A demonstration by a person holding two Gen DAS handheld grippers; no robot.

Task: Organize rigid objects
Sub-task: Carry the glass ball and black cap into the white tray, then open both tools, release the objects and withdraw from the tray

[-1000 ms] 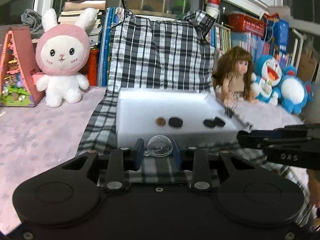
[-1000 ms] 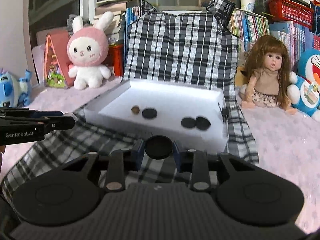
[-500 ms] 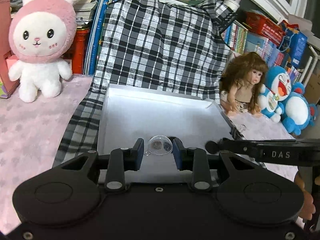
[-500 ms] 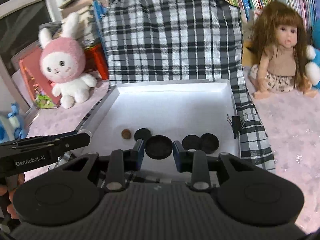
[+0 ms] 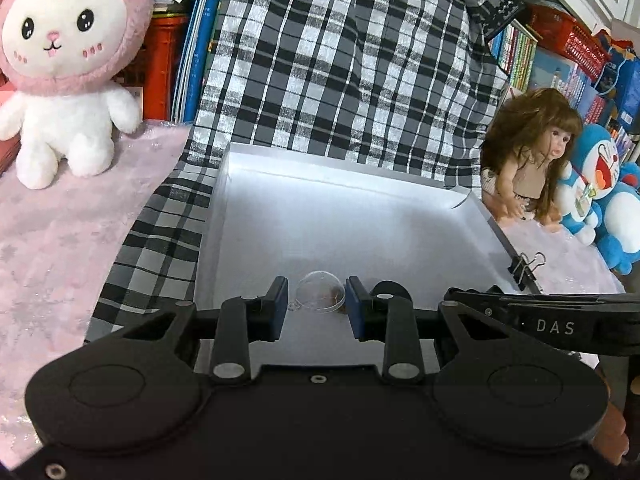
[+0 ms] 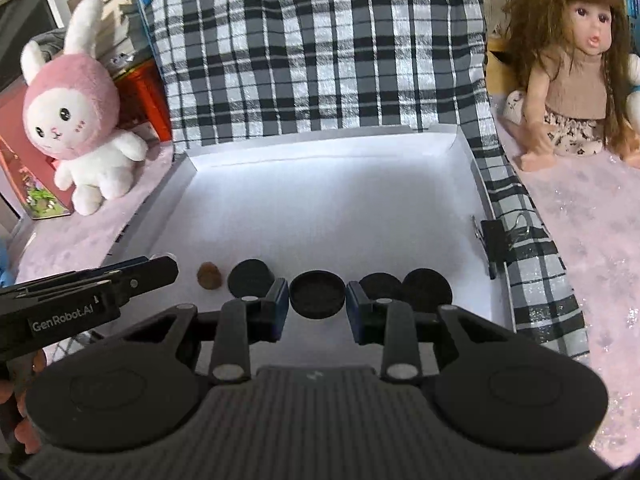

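My left gripper (image 5: pixel 317 298) is shut on a clear plastic dome (image 5: pixel 320 291) and holds it over the near part of the white tray (image 5: pixel 344 184). My right gripper (image 6: pixel 317 298) is shut on a black round cap (image 6: pixel 317 294) over the tray's (image 6: pixel 320 136) near edge. On the tray floor lie a small brown piece (image 6: pixel 209 275) and three black discs (image 6: pixel 250 277), (image 6: pixel 380 285), (image 6: pixel 427 285). The left gripper shows at the left of the right wrist view (image 6: pixel 160 270); the right gripper shows at the right of the left wrist view (image 5: pixel 464 294).
The tray sits on a black-and-white plaid cloth (image 6: pixel 312 52) with a binder clip (image 6: pixel 494 240) on its right wall. A pink bunny plush (image 6: pixel 76 120) stands at the left, a doll (image 6: pixel 576 64) and blue plush toys (image 5: pixel 600 184) at the right. Books line the back.
Both grippers have moved forward and higher over the tray, each still holding its object. The tray now shows from above and nearer.
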